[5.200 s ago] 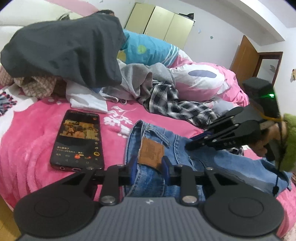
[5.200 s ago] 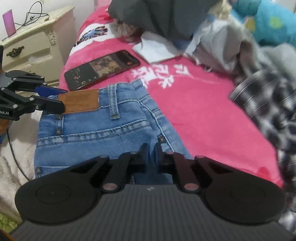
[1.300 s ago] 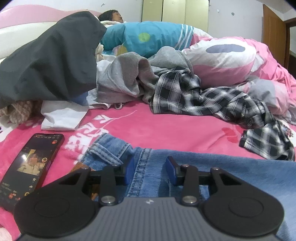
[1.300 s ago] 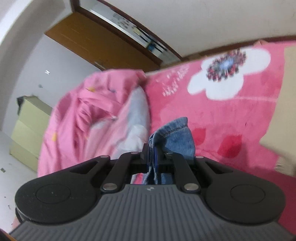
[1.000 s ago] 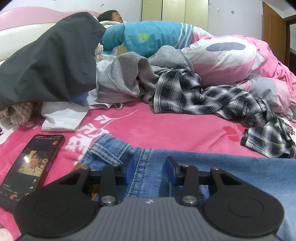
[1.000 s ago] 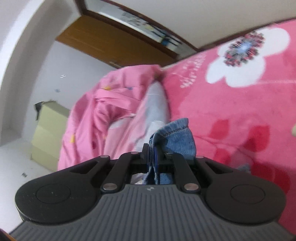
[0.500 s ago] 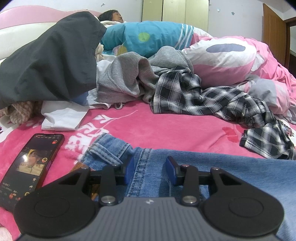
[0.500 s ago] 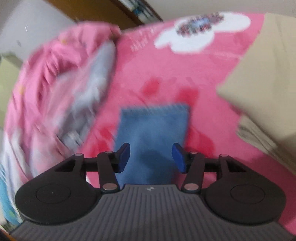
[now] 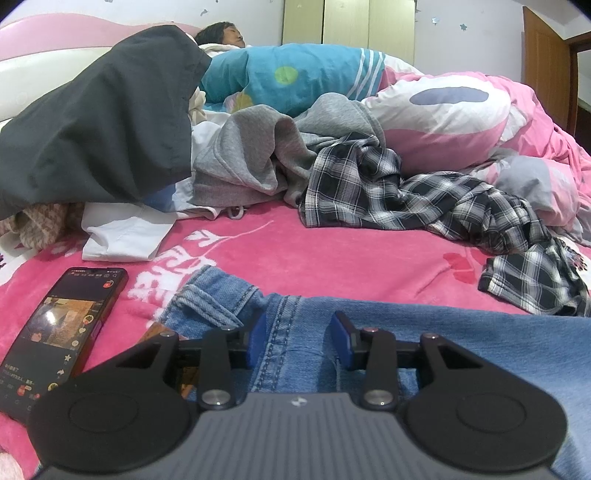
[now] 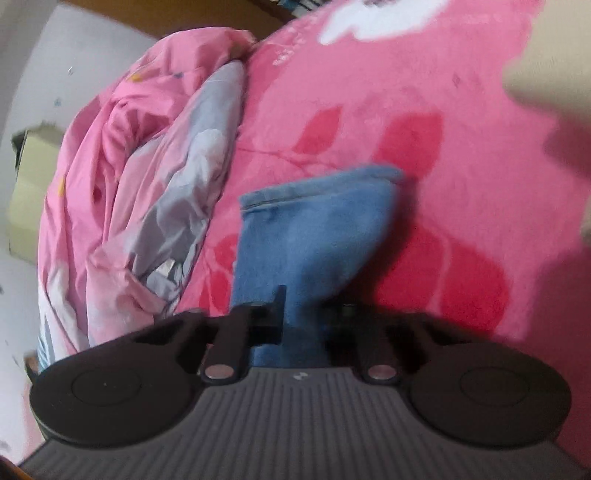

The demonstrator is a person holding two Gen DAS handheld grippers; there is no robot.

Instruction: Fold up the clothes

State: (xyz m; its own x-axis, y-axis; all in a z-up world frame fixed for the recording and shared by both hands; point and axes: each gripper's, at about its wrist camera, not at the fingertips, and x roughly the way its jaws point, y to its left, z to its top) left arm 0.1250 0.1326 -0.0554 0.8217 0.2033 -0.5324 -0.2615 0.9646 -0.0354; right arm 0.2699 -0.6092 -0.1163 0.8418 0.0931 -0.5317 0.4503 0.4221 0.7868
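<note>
Blue jeans point(image 9: 461, 343) lie across the pink blanket point(image 9: 314, 254) in the left wrist view. My left gripper point(image 9: 297, 339) hovers open over their waistband seam, blue pads point(image 9: 255, 338) apart on either side. In the blurred right wrist view, a folded jeans leg point(image 10: 314, 229) rests on the blanket with its hem pointing away. The denim narrows to a pinch between the fingers of my right gripper point(image 10: 304, 314), which looks shut on it.
A lit phone point(image 9: 62, 332) lies left of the jeans. Behind are a plaid shirt point(image 9: 424, 206), a grey hoodie point(image 9: 258, 155), a dark garment point(image 9: 96, 125) and white cloth point(image 9: 118, 236). A person point(image 9: 221, 33) lies at the headboard. A bunched pink quilt point(image 10: 147, 184) lies left of the leg.
My right gripper carried the hem, laid it on the blanket and opened half a second ago; now its fingers have closed in on the leg. The left gripper has stayed open and still.
</note>
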